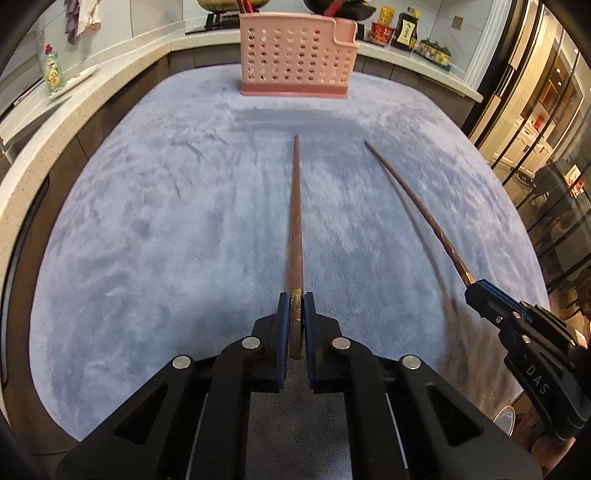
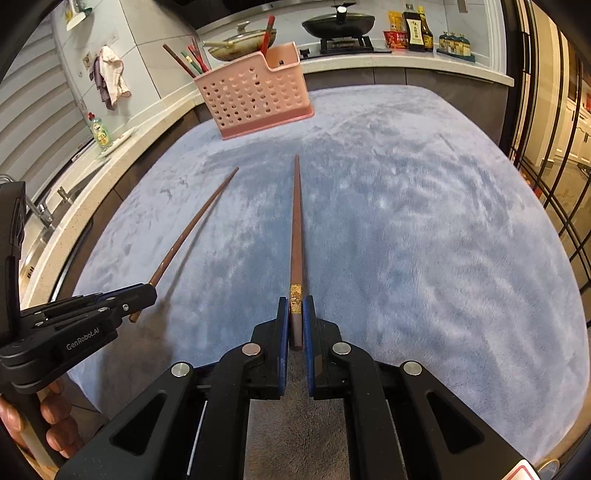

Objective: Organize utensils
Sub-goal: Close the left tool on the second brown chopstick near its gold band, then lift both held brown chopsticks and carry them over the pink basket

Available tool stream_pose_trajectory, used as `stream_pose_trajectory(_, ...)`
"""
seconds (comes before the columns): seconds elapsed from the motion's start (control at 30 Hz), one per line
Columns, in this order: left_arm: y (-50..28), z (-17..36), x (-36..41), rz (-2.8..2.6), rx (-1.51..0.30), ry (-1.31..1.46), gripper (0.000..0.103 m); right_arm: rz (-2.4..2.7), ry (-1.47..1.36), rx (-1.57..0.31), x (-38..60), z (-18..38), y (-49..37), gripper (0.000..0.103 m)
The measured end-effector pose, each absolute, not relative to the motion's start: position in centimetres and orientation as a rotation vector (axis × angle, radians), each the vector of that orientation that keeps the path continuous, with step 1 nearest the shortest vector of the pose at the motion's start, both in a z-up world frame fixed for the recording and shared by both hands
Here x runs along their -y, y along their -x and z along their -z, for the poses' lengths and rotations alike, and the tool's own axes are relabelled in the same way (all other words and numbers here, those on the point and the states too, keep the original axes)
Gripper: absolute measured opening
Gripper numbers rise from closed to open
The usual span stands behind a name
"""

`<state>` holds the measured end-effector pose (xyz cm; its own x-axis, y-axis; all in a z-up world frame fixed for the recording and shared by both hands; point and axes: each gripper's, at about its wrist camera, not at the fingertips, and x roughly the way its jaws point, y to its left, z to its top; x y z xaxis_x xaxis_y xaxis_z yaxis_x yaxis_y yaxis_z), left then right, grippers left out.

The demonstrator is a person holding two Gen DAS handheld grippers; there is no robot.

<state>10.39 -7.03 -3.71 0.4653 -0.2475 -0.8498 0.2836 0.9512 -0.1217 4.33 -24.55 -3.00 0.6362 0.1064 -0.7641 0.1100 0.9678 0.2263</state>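
My left gripper is shut on the thick end of a brown chopstick with a gold band; it points forward above the blue-grey cloth. My right gripper is shut on a second brown chopstick of the same kind. Each gripper shows in the other's view with its stick: the right one with its chopstick, the left one with its chopstick. A pink perforated utensil holder stands at the far edge of the cloth, and in the right wrist view it holds several chopsticks.
The blue-grey cloth covers the table. A counter wraps the left and back with a green soap bottle, a sink tap, pans on a stove and sauce bottles. A glass-panelled partition is on the right.
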Motion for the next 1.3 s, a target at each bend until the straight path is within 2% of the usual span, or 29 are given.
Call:
stream_pose_trajectory(0.57,-12.8,-6.2,3.1,0.295,-0.821,0.08,0.007,-0.006,-0.284,-0.616,26.6,-8.1,-6.8,0.007)
stream_pose_trajectory(1.3,-20.5,-14.8,2.5,0.328,-0.658,0.153,0.007,-0.075,-0.346,-0.475,27.8,-15.3,-14.5,0.007)
